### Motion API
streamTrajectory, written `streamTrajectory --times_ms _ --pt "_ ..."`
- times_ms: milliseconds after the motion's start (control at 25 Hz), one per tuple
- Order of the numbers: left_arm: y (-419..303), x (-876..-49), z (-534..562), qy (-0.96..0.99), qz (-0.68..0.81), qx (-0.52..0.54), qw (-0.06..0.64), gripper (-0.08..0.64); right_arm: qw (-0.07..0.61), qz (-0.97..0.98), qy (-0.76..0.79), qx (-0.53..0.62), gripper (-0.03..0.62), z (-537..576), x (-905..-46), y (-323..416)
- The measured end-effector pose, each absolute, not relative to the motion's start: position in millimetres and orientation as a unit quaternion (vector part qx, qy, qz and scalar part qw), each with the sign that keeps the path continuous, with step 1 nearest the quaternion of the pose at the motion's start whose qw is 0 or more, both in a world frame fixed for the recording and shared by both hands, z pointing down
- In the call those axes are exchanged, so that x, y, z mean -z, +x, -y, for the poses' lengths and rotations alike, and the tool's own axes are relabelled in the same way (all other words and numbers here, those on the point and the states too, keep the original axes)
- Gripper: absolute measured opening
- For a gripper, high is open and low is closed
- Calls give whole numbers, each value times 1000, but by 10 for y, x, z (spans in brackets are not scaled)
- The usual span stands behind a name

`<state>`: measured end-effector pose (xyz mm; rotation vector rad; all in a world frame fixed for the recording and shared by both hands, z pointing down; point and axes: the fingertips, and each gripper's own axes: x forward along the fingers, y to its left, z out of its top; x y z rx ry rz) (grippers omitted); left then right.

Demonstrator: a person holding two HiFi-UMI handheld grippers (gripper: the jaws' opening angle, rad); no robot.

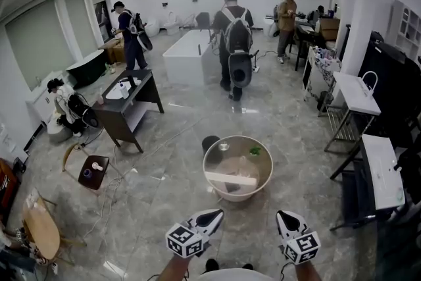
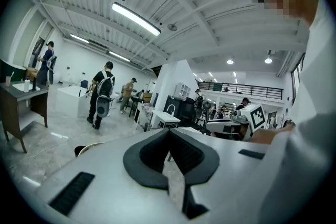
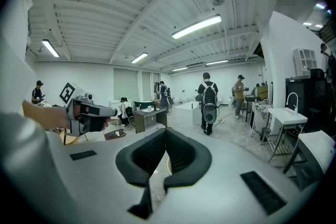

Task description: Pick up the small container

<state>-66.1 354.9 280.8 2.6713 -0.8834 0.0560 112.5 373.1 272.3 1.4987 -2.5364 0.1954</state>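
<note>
A round beige basin (image 1: 212,176) stands on the marble floor just ahead of me. Inside it lie a small round container (image 1: 223,147), a green item (image 1: 255,151) and a pale flat board (image 1: 230,178). My left gripper (image 1: 217,213) is held low at the bottom of the head view, short of the basin's near rim, shut and empty. The right gripper (image 1: 281,214) is beside it, also shut with nothing in it. In the left gripper view the black pads (image 2: 168,131) meet at their tips, with the basin's rim (image 2: 90,146) just visible. The right gripper's pads (image 3: 165,130) meet too.
A dark round object (image 1: 210,141) sits behind the basin. A dark wooden table (image 1: 128,102) and a low stool with cups (image 1: 94,172) are at left, white tables (image 1: 358,93) at right. A white bathtub (image 1: 191,56) and several people (image 1: 233,36) are further back.
</note>
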Motion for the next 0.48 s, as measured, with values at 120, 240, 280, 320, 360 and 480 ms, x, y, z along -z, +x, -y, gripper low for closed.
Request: streamTrajectory --times_ms 120,240,280,320,360,480 --pt "-661 -2809 -3542 936 310 -18 165 14 90 855 506 -68 12 -3730 -2728 1114" --pt "-661 -2813 -3502 934 316 -17 166 15 92 855 506 -65 12 -3718 -2734 1137" --pt "-668 -2816 -3489 933 317 -16 168 20 93 855 506 -64 12 -3717 -2733 1144" --pt "-676 -2821 -3480 932 318 -15 171 41 93 854 507 -63 14 -3717 -2732 1150" --pt "-685 -2827 -3472 932 318 -13 175 60 93 854 509 -63 21 -3715 -2734 1158" --pt "-704 -2854 -3440 930 318 -12 183 76 92 850 515 -65 50 -3691 -2745 1180"
